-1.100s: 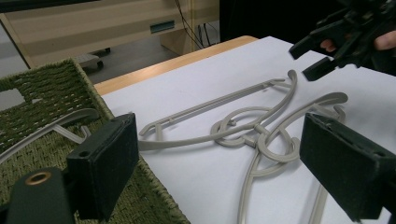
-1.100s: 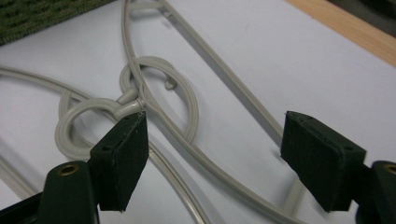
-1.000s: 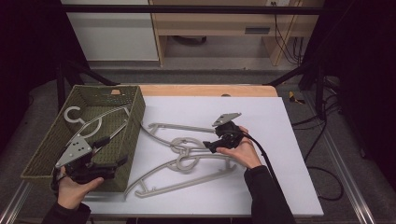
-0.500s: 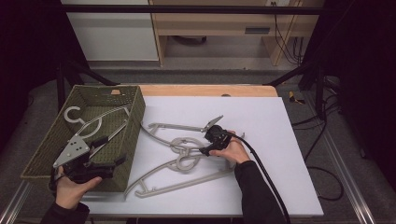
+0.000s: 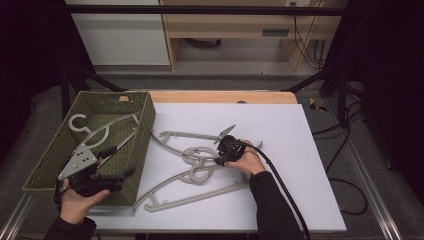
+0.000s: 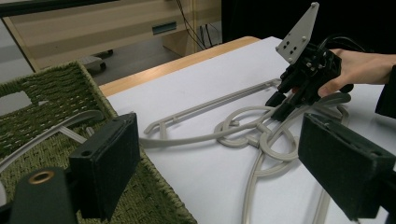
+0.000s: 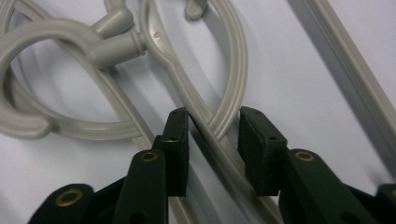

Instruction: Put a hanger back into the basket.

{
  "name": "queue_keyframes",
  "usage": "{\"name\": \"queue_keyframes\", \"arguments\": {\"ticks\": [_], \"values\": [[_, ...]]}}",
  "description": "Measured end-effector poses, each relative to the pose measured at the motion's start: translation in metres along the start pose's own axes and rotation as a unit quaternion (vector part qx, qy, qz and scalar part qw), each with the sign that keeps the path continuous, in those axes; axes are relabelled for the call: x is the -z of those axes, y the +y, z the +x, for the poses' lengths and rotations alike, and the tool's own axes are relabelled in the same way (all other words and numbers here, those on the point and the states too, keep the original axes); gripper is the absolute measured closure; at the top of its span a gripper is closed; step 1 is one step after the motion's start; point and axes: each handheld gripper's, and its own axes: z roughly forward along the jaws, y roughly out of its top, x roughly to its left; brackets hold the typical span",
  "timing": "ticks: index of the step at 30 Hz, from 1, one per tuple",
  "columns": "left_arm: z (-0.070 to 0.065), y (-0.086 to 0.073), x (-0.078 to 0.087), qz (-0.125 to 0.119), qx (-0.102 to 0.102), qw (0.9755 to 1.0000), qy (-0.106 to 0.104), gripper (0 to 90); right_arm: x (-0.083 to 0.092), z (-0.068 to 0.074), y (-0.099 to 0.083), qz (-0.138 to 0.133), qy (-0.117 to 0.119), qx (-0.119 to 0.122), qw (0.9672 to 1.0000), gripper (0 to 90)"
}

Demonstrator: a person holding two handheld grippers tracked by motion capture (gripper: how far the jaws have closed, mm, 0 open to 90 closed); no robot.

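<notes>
While the left gripper [image 5: 122, 172] is hovering with jaws spread wide at the green basket's [image 5: 145, 107] near edge, the right gripper [image 7: 212, 140] is straddling the tangled grey hangers [image 5: 200, 167] on the white table [image 5: 300, 175], jaws part-open, having dropped lower since a second ago.

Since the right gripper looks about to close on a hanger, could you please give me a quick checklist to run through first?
1. Right gripper open, jaws either side of the hanger stems: ok.
2. One hanger alone between the jaws: not ok, two crossing stems lie there.
3. Hangers on the table free of each other: not ok, hooks interlocked.
4. Left gripper open, holding nothing: ok.
5. Basket has room: ok, one hanger inside.
6. Pads touching the stem: cannot tell.
</notes>
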Motion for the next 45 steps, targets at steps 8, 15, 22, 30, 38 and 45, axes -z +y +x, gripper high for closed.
{"name": "queue_keyframes", "arguments": {"ticks": [8, 15, 22, 30, 38, 45], "values": [[0.0, 0.0, 0.0, 0.0, -0.001, 1.0, 0.001, 12.9, 0.002, -0.002, -0.001, -0.002, -0.001, 0.013, 0.9999, 69.1], [0.0, 0.0, 0.0, 0.001, -0.004, 1.0, 0.002, 13.1, 0.01, -0.003, -0.001, -0.014, -0.008, 0.027, 0.9995, 77.6], [0.0, 0.0, 0.0, 0.002, -0.005, 1.0, 0.004, 13.2, 0.029, -0.009, -0.002, -0.037, -0.009, 0.013, 0.9992, 82.4], [-0.001, 0.002, 0.002, 0.003, -0.016, 0.9999, 0.004, 13.2, 0.072, -0.006, -0.004, -0.078, 0.007, 0.018, 0.9967, 82.5], [-0.015, 0.01, 0.001, 0.015, -0.052, 0.9984, -0.017, 12.1, 0.128, 0.013, -0.017, -0.094, 0.058, 0.052, 0.9926, 82.5], [-0.042, 0.024, -0.009, 0.033, -0.119, 0.9913, -0.046, 11.7, 0.146, 0.044, -0.024, -0.086, 0.116, 0.11, 0.9834, 82.4]]}}
